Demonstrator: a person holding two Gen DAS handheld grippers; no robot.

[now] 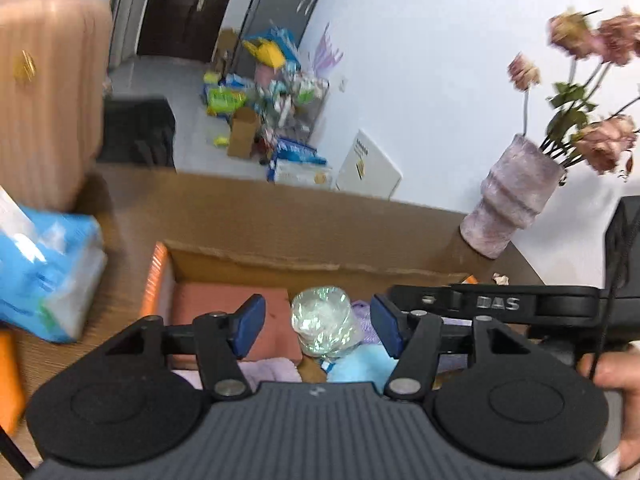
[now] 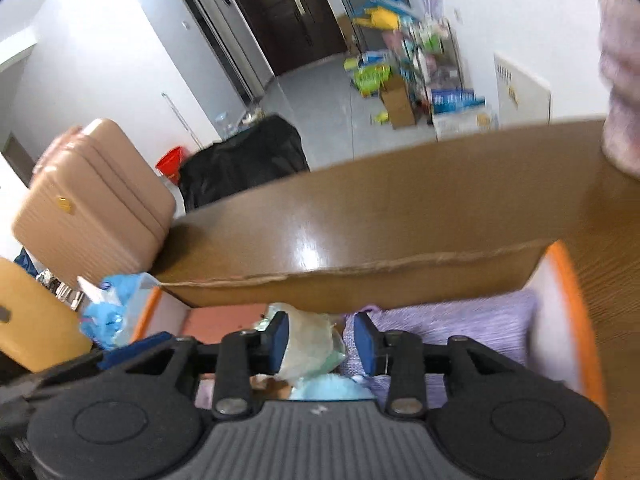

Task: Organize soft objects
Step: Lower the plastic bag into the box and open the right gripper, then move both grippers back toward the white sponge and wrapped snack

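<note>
Two hand-held grippers hover over an open cardboard box (image 1: 256, 258) on a wooden table (image 2: 400, 208), both angled down into it. The left gripper (image 1: 318, 326) has its jaws apart, nothing pressed between them; a crumpled clear bottle (image 1: 324, 322) lies in the box below the gap. The right gripper (image 2: 322, 342) also stands parted, narrower, with the bottle seeming to lie just past its left pad, though I cannot tell if it touches. Soft things already sit in the box: a purple cloth (image 2: 452, 324), a blue plush (image 2: 332, 388), a red-brown pad (image 1: 228, 304). The grippers are close together and could knock each other. A tissue pack (image 1: 48, 268) waits on the table to the left; a careless swing might nudge the vase (image 1: 516, 196).
</note>
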